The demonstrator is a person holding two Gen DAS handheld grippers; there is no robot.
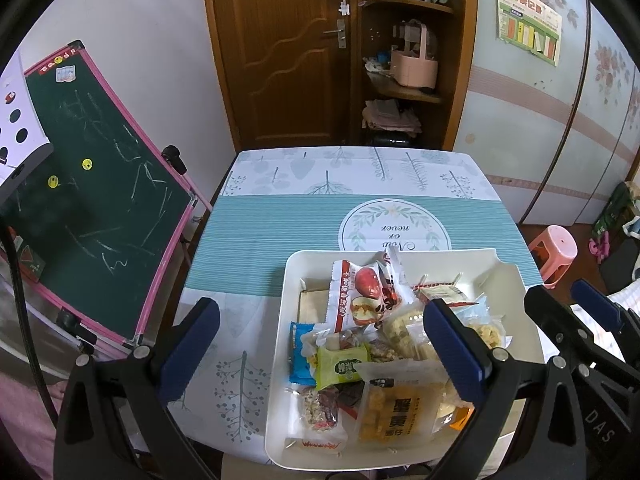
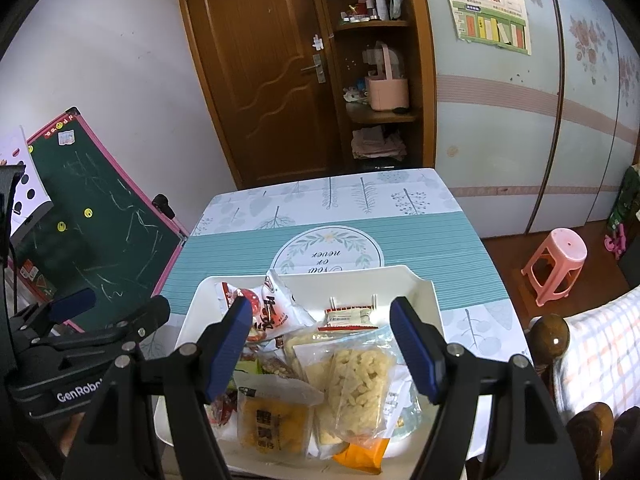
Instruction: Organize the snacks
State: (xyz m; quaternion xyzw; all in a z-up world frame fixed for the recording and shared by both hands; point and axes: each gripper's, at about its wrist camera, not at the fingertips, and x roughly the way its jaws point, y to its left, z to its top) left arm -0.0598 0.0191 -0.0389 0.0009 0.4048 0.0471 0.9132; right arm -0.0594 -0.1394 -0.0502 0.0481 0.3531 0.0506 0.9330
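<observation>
A white tray (image 1: 516,284) sits on the near part of the table and holds several wrapped snacks: a red-and-white packet (image 1: 352,296), a green packet (image 1: 342,366), a yellow packet (image 1: 394,414) and a clear bag of pale puffs (image 2: 356,388). My left gripper (image 1: 320,344) is open and empty, above the tray's left side. My right gripper (image 2: 320,348) is open and empty, above the tray's middle (image 2: 424,292). The right gripper also shows in the left wrist view (image 1: 560,304).
The table (image 1: 248,232) has a teal and white cloth. A green chalkboard (image 1: 96,200) leans at the left. A pink stool (image 2: 556,260) stands at the right on the floor. A wooden door and shelves (image 1: 404,64) are behind. A bed post (image 2: 548,336) is at the right.
</observation>
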